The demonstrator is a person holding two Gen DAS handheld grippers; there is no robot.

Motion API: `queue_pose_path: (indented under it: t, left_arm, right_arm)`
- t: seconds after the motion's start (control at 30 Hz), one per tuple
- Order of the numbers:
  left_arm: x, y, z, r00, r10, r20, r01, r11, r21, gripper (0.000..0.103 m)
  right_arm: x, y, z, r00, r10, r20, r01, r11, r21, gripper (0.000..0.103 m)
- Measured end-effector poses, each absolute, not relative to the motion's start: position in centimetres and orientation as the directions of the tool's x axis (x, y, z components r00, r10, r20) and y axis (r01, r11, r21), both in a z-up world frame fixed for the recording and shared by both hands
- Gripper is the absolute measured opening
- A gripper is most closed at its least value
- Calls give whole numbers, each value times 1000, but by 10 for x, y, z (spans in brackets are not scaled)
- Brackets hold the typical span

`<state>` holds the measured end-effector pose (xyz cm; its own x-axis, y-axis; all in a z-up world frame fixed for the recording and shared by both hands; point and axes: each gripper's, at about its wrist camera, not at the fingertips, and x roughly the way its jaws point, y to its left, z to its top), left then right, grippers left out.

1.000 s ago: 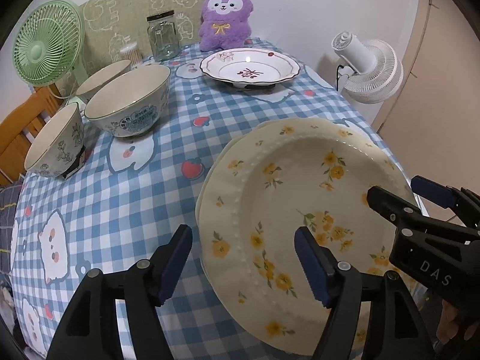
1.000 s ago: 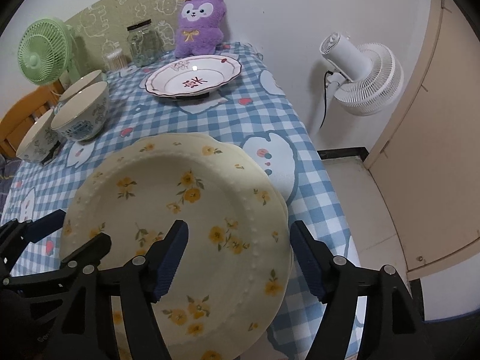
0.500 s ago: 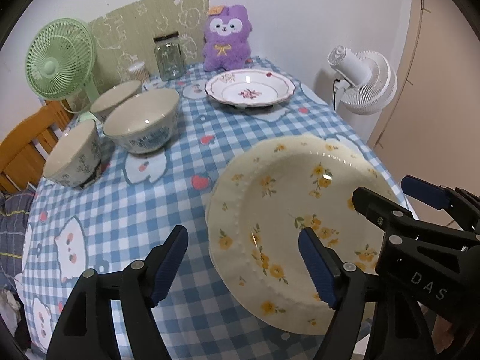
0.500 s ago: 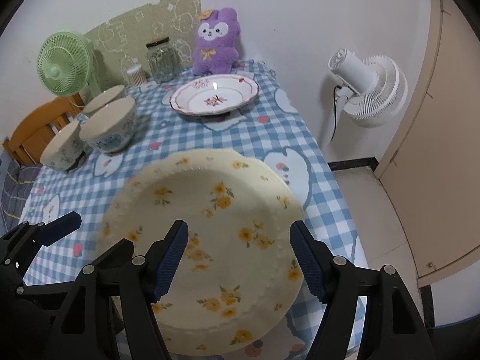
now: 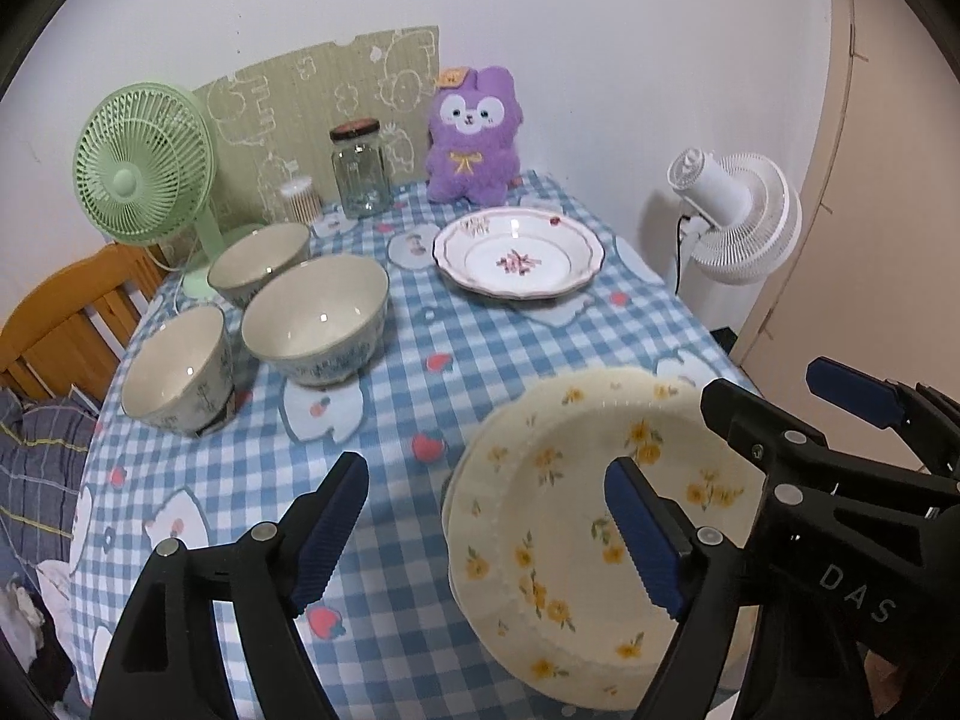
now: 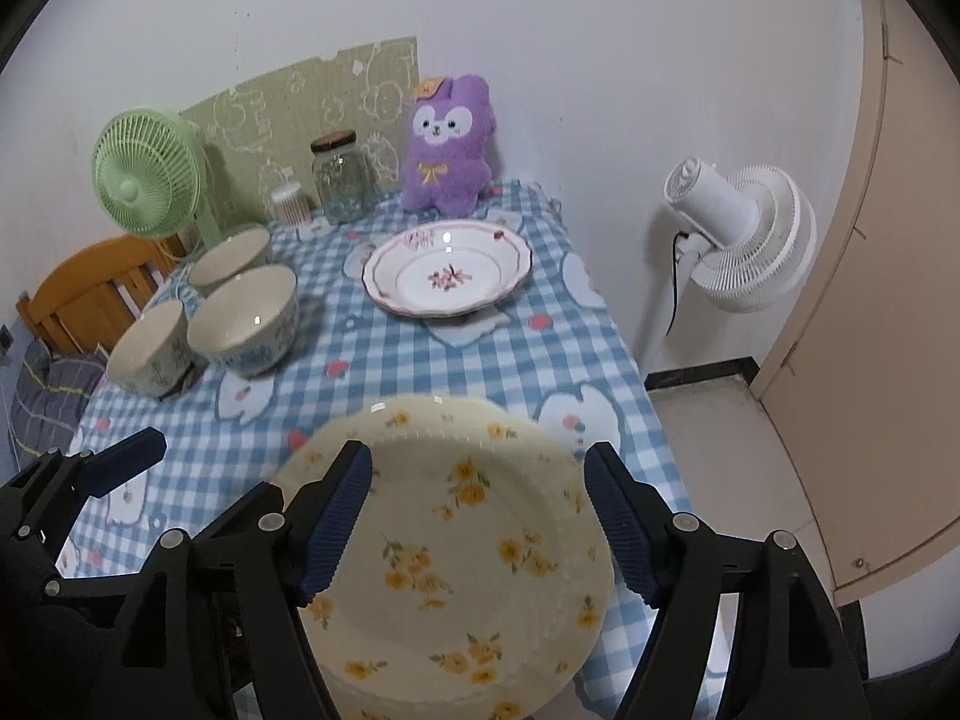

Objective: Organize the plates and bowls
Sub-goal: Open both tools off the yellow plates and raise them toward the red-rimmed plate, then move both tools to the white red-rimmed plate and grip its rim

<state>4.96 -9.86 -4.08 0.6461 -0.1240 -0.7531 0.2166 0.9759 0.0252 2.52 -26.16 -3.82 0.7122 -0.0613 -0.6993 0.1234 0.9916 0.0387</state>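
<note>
Legible writing: only "DAS", white on black, on the body of the right gripper (image 5: 780,414) where it enters the lower right of the left wrist view. Nothing on the jar or the bowls resolves.

Surroundings, upper half of both frames: green desk fan (image 5: 141,171) upper left, glass jar (image 5: 359,171) with dark lid, purple plush rabbit (image 5: 473,135) against the wall, white floor fan (image 6: 741,237) at right, off the table. A wooden chair back (image 5: 66,318) shows at the left edge. Three cream bowls (image 5: 315,318) cluster left of centre on the blue checked tablecloth (image 5: 474,348). A white scalloped plate (image 5: 519,252) with a pink flower motif sits near the rabbit.

Task item: the cream plate with yellow flowers (image 6: 456,540), beaded rim, fills the lower centre of the right wrist view and the lower right of the left wrist view. It looks to rest on a second plate beneath it; I cannot tell for certain.

Left gripper (image 5: 486,534): jaws wide, just been opening; the plate's rim lies below and between them, no pad pressing on it. Right gripper: jaws wide, also just been opening, plate below the gap, no contact. The right gripper's body covers the plate's far right edge in the left wrist view.
</note>
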Motion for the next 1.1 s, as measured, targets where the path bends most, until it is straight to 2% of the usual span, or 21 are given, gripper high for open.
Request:
queue_pose_path:
  t: [0.43, 1.1]
  left_arm:
    - [75, -108, -14, 684, -124, -719, 217, 975, 38, 83]
    - [128, -118, 10, 732, -123, -670, 205, 978, 45, 83]
  right_arm:
    - [49, -268, -9, 741, -79, -667, 128, 991, 25, 83]
    - [101, -286, 17, 772, -111, -626, 163, 986, 26, 85]
